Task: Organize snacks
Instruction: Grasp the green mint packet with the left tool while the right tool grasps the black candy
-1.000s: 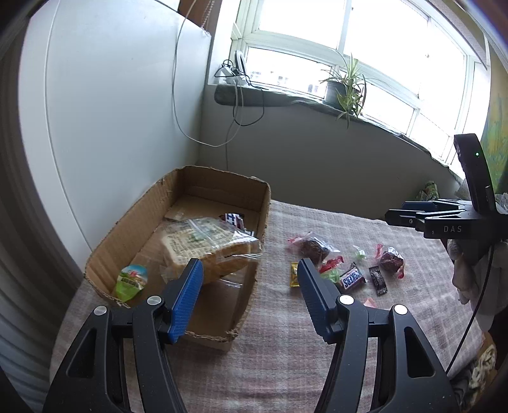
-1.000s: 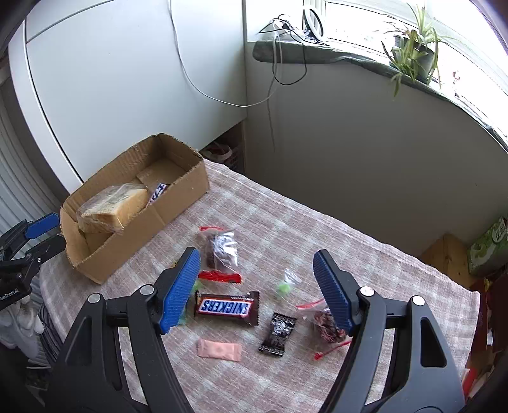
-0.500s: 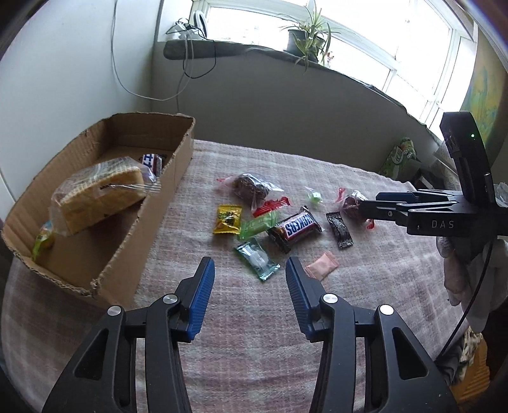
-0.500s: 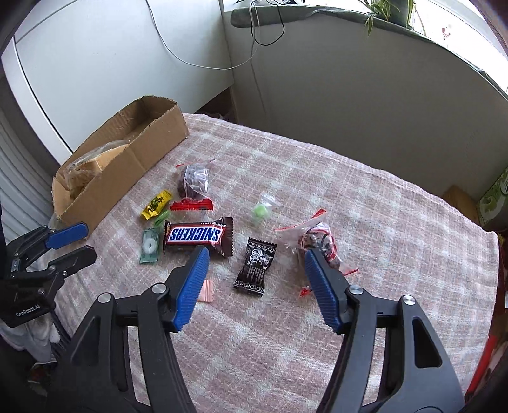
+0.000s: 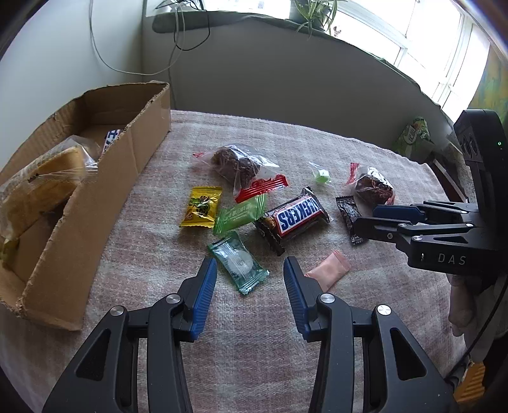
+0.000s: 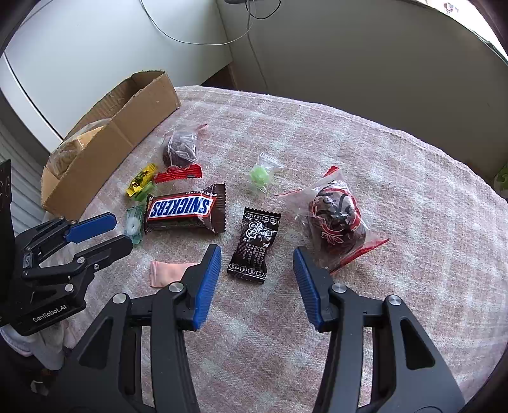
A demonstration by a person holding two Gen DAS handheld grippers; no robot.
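The left claw point(image 5: 250, 279) hangs narrowed and empty above a clear teal-green candy wrapper point(image 5: 238, 261); the right claw point(image 6: 257, 273) is closing, unclamped, around a black printed sachet point(image 6: 255, 244). The open brown cardboard box point(image 5: 95, 203) borders the table's point(image 5: 254, 349) left edge.

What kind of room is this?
Probably a room in someone's home: a windowsill with a potted plant and trailing cables, and a table under a checked cloth holding loose snacks and a cardboard box.

light: bright daylight from window point(image 5: 397, 35), overexposed | shadows: soft | focus: sharp, no blur | edges: strong fisheye bending, dark corners
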